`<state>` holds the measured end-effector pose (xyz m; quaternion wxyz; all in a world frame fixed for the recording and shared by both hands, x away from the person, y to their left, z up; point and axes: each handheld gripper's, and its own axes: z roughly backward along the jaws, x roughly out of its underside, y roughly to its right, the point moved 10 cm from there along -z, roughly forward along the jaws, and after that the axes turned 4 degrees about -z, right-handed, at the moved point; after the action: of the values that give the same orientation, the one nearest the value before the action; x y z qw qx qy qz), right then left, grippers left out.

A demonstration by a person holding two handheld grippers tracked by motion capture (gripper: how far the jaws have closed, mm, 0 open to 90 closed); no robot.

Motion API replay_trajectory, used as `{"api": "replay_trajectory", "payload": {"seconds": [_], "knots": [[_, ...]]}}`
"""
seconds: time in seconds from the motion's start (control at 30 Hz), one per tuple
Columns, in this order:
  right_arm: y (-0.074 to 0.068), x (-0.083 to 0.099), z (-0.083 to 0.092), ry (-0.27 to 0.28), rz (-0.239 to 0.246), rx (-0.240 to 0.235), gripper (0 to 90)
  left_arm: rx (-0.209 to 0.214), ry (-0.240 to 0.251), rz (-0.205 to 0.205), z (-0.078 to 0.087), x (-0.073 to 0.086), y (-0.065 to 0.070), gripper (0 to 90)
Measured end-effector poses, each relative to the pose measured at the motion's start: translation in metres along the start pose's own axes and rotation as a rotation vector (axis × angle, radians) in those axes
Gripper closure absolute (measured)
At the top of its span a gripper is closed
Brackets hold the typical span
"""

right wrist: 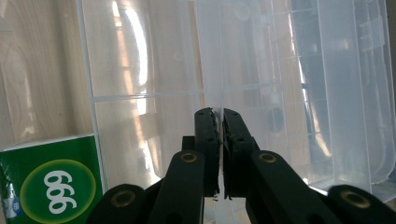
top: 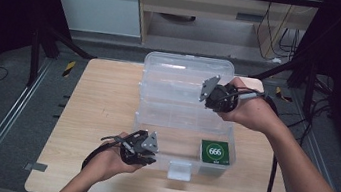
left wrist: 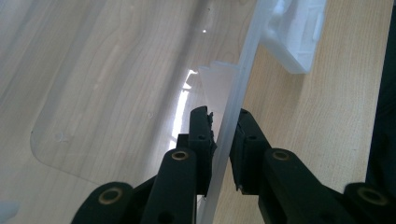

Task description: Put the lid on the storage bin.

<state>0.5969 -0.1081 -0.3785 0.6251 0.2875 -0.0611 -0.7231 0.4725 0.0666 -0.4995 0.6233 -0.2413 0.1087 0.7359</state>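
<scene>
The clear plastic storage box [top: 182, 123] stands open in the middle of the light wooden worktop [top: 102, 101]. The left tool [left wrist: 223, 135] pinches its front wall at 7 o'clock. The right tool [right wrist: 218, 140] is nearly shut on the lid's thin edge at 1 o'clock. A green packet [top: 214, 152] lies inside at 4 o'clock. The step seems to be closing the lid; next, swing it down steadily.

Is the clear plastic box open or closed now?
Open: the clear plastic box has its lid standing up behind, and the green packet shows inside.
</scene>
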Motion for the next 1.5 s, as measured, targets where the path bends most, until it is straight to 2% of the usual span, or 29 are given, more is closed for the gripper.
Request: {"api": "replay_trajectory", "payload": {"seconds": [0.63, 0.73, 0.77, 0.83, 0.87, 0.9, 1.07, 1.1, 1.5], "knots": [[-0.007, -0.001, 0.005, 0.029, -0.002, 0.011, 86.8, -0.005, 0.005, 0.002, -0.001, 0.0, 0.0, 79.0], [-0.008, -0.002, 0.006, 0.034, -0.003, 0.012, 86.9, -0.004, 0.005, 0.008, -0.001, 0.0, 0.0, 78.9], [-0.008, -0.002, 0.006, 0.037, 0.004, 0.014, 87.0, -0.001, 0.006, 0.032, -0.001, 0.0, 0.002, 78.9], [-0.01, -0.003, 0.007, 0.043, 0.002, 0.016, 87.1, -0.003, 0.007, 0.043, -0.001, 0.0, 0.003, 78.8], [-0.01, -0.003, 0.007, 0.045, 0.002, 0.015, 87.2, -0.007, 0.006, 0.01, -0.001, -0.001, 0.0, 78.7], [-0.01, -0.002, 0.008, 0.046, 0.004, 0.015, 87.2, -0.009, 0.01, 0.039, -0.001, 0.0, 0.003, 78.6], [-0.014, -0.003, 0.01, 0.051, 0.006, 0.016, 87.3, -0.016, 0.011, 0.031, -0.002, -0.001, 0.003, 78.4], [-0.014, -0.003, 0.01, 0.055, 0.005, 0.018, 87.3, -0.019, 0.012, 0.011, -0.002, -0.001, 0.001, 78.3], [-0.021, -0.002, 0.014, 0.072, 0.007, 0.027, 87.4, -0.022, 0.019, 0.014, -0.002, -0.001, 0.001, 78.1]]}}
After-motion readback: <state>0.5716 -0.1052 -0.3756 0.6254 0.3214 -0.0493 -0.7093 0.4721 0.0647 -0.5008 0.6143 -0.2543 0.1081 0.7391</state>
